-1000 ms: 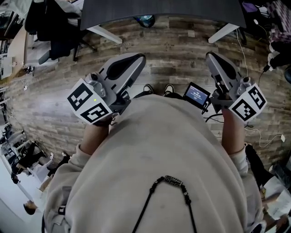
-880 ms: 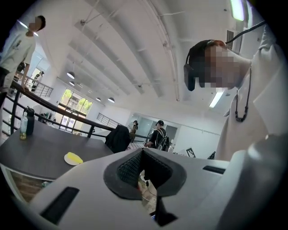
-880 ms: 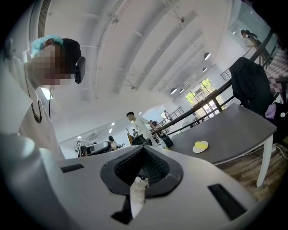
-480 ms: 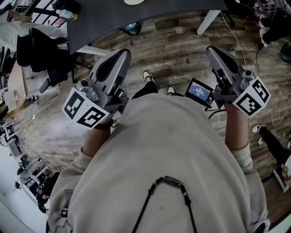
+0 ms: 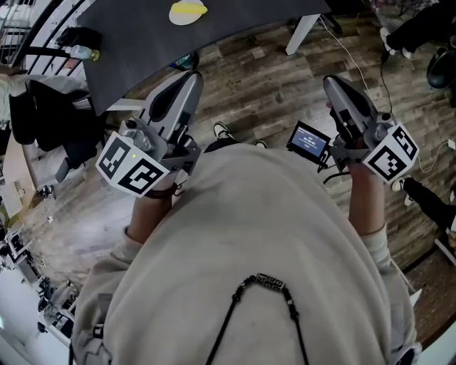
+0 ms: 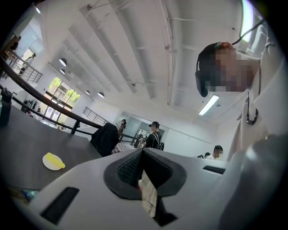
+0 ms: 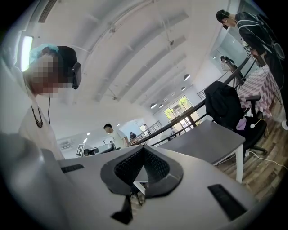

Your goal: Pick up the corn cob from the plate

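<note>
— Any writing I can work from?

— None that I can read. The small black screen [image 5: 308, 141] beside the right gripper [image 5: 335, 85] shows lines too fine to make out. The cubes on both grippers carry only black-and-white square markers.

— Where's the cob?

— I see the yellow corn cob [image 5: 189, 9] lying on a round white plate [image 5: 177, 18] on the dark grey tabletop [image 5: 128, 43], beyond its near edge.

— Room to move?

— Brown wood-plank floor [image 5: 271, 85] lies open below that near edge. A white leg [image 5: 303, 32] stands under the tabletop's right end, and a black chair hung with dark clothing [image 5: 43, 117] sits off its left end. The left gripper [image 5: 187, 80] shows right at the near edge, well apart from the plate.

— Fingers?

— On the left, I see the fingers [image 6: 130, 168] pressed together with nothing between them. The right fingers [image 7: 130, 166] are pressed together too, and empty.
</note>
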Available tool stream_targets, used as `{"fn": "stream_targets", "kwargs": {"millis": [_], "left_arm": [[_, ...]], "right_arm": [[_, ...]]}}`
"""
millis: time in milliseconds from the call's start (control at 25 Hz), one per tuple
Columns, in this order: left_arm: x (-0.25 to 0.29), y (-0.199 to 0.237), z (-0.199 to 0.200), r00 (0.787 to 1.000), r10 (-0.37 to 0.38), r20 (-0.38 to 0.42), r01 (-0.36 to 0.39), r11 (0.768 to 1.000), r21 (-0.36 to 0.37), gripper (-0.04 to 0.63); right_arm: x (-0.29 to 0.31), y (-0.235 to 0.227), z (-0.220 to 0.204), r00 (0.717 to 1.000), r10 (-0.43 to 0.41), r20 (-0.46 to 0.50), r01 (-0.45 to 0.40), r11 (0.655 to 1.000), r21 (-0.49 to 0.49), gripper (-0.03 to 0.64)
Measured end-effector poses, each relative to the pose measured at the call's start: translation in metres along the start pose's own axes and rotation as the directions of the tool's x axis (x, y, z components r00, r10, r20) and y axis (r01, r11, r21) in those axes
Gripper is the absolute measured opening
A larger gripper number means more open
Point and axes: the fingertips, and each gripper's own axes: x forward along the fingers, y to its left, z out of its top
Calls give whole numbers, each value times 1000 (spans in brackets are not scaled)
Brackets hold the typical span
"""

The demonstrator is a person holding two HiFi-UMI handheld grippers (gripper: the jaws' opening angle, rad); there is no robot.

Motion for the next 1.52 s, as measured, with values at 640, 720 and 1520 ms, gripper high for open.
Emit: {"fn": "stream_targets", "kwargs": {"millis": [640,720,1520], "left_arm": [[-30,9,-57,942,-147,-303,130,989,-74,6],[-27,9,-104,909,-68,-412,99,993,56,6],[-109,-74,-87,966,109,-234,-87,991,104,6]], "right_arm": [[54,58,6,993,57,-105,-75,982,-173,15],[35,37,-16,993,75,-88,-90,980,-179,15],[25,119,-14,927,328,-180,-365,900,-238,15]]}}
